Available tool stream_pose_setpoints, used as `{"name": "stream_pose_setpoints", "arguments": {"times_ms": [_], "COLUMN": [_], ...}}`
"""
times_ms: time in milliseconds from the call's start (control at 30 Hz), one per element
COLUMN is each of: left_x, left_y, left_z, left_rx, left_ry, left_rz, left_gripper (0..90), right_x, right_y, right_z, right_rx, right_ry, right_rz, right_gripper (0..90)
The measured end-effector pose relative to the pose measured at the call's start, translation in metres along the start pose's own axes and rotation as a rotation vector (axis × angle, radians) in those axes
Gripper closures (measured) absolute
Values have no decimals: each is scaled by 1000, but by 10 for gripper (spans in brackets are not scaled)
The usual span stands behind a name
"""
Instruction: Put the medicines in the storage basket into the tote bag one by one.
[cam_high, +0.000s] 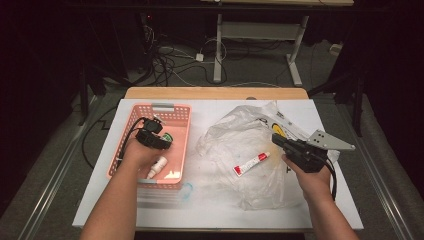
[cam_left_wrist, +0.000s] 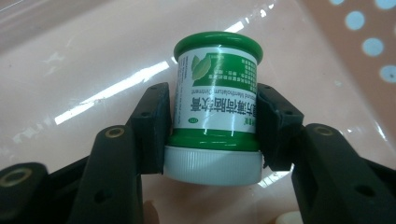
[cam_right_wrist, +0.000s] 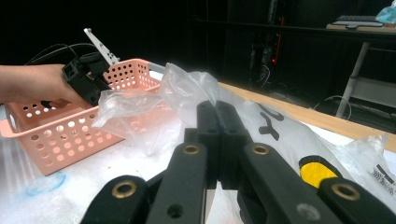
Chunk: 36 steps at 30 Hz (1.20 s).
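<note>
**Jar gripped in the basket**

Here the left gripper (cam_left_wrist: 212, 123) reaches down into the pink basket (cam_high: 129, 134), and its jaws are part closed around a small green jar (cam_left_wrist: 215, 100). In the left gripper view both pads (cam_left_wrist: 156, 126) press on the jar's labelled sides, one on each flank. The jar has a green rim at the far end and a white ribbed cap (cam_left_wrist: 213, 165) at the near end, so it points away from the camera, cap toward the jaws' base. Behind it lies the glossy pink floor of the basket.

In the high view the basket sits on the left part of the white table (cam_high: 210, 210), with the left hand (cam_high: 142, 150) over it. A white bottle (cam_high: 157, 166) lies in the basket just beside that hand, toward the near wall.

The right gripper (cam_right_wrist: 216, 116) is fully closed on nothing; in its own view the two black jaws meet flat against each other. It hovers over a crumpled clear bag (cam_high: 240, 132) spread across the middle and right of the table. A red-and-white tube (cam_high: 251, 163) lies on the bag, near the right gripper's tips and well apart from the basket.
</note>
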<state>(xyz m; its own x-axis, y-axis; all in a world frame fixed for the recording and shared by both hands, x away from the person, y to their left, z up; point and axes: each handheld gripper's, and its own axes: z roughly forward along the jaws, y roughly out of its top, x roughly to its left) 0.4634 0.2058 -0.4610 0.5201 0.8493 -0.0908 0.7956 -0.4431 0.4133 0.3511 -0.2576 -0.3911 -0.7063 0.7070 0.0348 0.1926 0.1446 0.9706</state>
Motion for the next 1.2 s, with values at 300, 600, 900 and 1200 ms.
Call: {"name": "stream_pose_setpoints", "arguments": {"times_ms": [300, 600, 900, 1200], "left_x": [0, -21, -44, -63], "left_y": [-1, -7, -23, -53], "left_z": [-23, -49, -65, -84], "left_rx": [-126, -256, -350, -448], "left_ry": [-37, -52, -58, -69], "left_rz": [-46, -17, 17, 37], "left_gripper": [494, 494, 493, 494], "right_x": [-2, 0, 0, 1], "right_y": [1, 1, 2, 2], "right_z": [-2, -2, -2, -2], "right_rx": [-8, -5, -10, -12], "right_ry": [-5, -4, -6, -5], "right_rz": [0, -1, -7, -9], "right_gripper": [900, 900, 900, 900]}}
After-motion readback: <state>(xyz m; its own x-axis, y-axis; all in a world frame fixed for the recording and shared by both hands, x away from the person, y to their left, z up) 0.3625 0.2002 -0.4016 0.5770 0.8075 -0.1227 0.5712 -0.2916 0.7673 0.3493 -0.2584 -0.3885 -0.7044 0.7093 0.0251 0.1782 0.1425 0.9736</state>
